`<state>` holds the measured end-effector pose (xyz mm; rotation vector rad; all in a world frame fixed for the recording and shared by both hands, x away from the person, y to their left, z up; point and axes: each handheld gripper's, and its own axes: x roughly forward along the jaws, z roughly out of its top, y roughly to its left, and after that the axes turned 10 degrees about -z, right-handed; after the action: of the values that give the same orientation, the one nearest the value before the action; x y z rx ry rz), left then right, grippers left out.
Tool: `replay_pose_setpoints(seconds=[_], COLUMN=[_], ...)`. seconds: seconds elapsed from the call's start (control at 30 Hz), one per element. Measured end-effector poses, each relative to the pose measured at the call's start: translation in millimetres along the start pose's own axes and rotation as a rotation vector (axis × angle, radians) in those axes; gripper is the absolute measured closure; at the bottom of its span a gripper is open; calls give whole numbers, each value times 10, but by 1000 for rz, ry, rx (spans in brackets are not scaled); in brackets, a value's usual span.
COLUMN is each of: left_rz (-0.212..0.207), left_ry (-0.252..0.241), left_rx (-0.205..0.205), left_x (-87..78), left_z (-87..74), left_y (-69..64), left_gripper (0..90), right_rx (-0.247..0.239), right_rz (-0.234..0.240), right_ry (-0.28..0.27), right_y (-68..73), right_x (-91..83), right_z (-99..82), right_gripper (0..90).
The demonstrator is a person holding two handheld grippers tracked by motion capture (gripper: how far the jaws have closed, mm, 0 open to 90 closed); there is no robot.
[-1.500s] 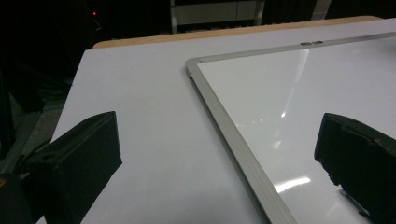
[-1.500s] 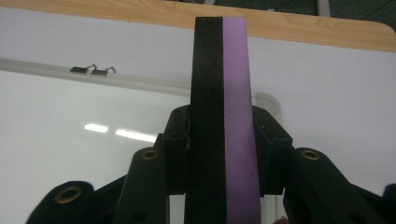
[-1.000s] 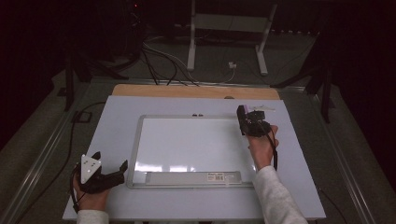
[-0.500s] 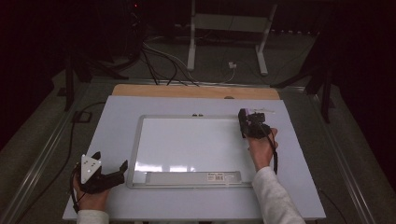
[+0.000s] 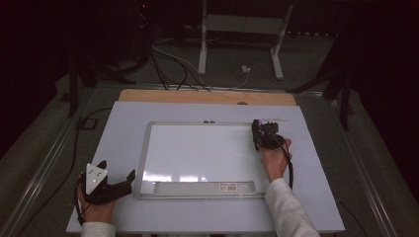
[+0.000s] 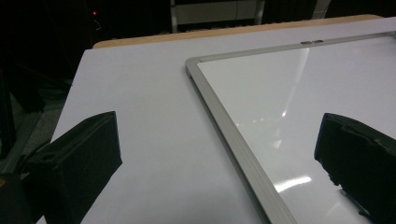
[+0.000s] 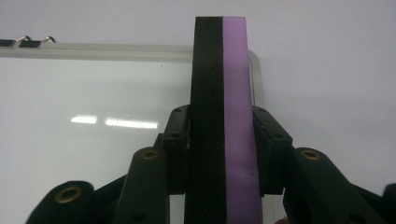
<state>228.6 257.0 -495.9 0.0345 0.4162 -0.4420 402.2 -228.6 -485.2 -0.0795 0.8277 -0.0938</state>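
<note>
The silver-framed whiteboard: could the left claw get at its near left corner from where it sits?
Probably yes. The left claw is open beside the silver-framed whiteboard, with only bare white tabletop between them.

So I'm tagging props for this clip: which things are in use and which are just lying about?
In use:
whiteboard
eraser, clamped in right gripper
left gripper, open beside the board

Lying about:
floor cables
metal stand
</note>
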Motion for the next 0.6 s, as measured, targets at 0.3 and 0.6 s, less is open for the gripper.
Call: replay_pose_setpoints(seconds=[0.3,0.6], left_rz=[1,-1], left_ry=[2,2], left_rx=[1,1], left_x=[-2,3], left_z=[-3,-1], left_y=[-1,-6], left_gripper=[12,12], right_rx=[4,3], right_rz=[-10,-23], right_ry=[-7,-15], right_y=[-4,16], right_x=[49,83], right_z=[-1,20], right_gripper=[638,637])
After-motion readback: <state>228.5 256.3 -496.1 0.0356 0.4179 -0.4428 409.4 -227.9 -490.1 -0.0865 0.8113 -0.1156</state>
